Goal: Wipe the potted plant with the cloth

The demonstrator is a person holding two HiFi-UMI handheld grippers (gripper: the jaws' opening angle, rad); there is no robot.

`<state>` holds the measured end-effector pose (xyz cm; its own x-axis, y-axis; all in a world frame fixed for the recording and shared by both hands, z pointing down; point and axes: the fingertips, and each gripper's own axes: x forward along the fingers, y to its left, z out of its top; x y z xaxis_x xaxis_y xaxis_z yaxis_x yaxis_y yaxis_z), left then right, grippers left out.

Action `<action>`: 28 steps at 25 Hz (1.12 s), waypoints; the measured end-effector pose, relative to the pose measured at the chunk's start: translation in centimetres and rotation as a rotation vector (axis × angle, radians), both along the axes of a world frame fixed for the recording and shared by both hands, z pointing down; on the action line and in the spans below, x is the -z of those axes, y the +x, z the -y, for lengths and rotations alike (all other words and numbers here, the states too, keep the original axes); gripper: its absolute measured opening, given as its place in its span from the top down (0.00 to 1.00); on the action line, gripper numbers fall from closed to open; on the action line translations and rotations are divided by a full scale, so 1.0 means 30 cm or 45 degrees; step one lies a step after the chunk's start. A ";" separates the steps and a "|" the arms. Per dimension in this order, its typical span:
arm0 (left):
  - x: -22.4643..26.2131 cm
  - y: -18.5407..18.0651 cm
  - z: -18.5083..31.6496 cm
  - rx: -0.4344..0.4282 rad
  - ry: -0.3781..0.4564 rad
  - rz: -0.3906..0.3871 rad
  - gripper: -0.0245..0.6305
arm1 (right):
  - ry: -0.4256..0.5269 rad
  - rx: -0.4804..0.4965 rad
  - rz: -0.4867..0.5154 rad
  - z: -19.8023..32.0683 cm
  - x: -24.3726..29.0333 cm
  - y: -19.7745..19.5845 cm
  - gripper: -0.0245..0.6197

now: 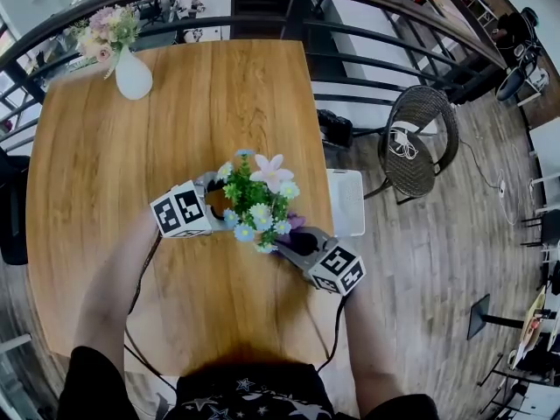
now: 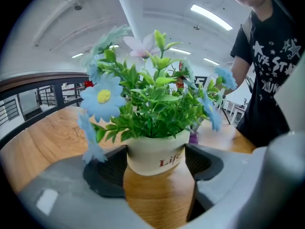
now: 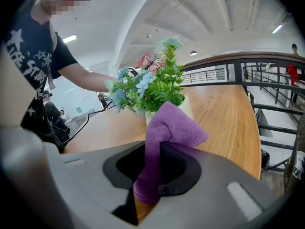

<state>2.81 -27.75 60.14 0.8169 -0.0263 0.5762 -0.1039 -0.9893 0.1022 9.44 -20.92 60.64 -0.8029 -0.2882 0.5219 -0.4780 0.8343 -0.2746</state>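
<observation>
A small white pot (image 2: 155, 152) of green leaves and blue and pink flowers (image 1: 260, 201) stands near the middle of the wooden table (image 1: 105, 164). My left gripper (image 2: 155, 162) has its jaws pressed against both sides of the pot; in the head view the left gripper (image 1: 217, 198) is just left of the plant. My right gripper (image 3: 151, 175) is shut on a purple cloth (image 3: 167, 130), whose folded top pokes up right in front of the plant (image 3: 152, 87). In the head view the cloth (image 1: 294, 224) touches the plant's lower right side, and the right gripper (image 1: 296, 237) is below it.
A white vase of pink flowers (image 1: 131, 73) stands at the table's far left corner. A white box (image 1: 347, 201) sits by the table's right edge, with a wicker chair (image 1: 418, 138) beyond it. A dark railing (image 1: 350, 38) runs behind the table.
</observation>
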 end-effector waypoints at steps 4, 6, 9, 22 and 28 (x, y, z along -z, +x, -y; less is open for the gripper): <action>-0.004 0.007 -0.007 0.088 0.009 -0.019 0.36 | 0.000 0.000 0.012 -0.034 0.001 -0.031 0.84; -0.006 0.010 -0.009 0.135 0.010 -0.030 0.36 | 0.004 -0.001 0.012 -0.048 0.000 -0.047 0.84; -0.005 0.013 -0.006 0.190 0.013 -0.034 0.36 | 0.007 -0.010 0.011 -0.056 0.000 -0.065 0.84; -0.015 0.012 -0.005 0.483 0.042 -0.002 0.36 | 0.039 0.028 -0.094 -0.073 -0.010 -0.142 0.84; -0.068 0.000 -0.036 0.560 0.151 0.105 0.36 | 0.042 0.018 -0.128 -0.075 -0.018 -0.141 0.84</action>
<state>2.82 -26.67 62.19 0.6647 -0.4300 0.6110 -0.5196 -0.8537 -0.0356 5.22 -18.67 61.17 -0.7508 -0.2956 0.5907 -0.4900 0.8490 -0.1979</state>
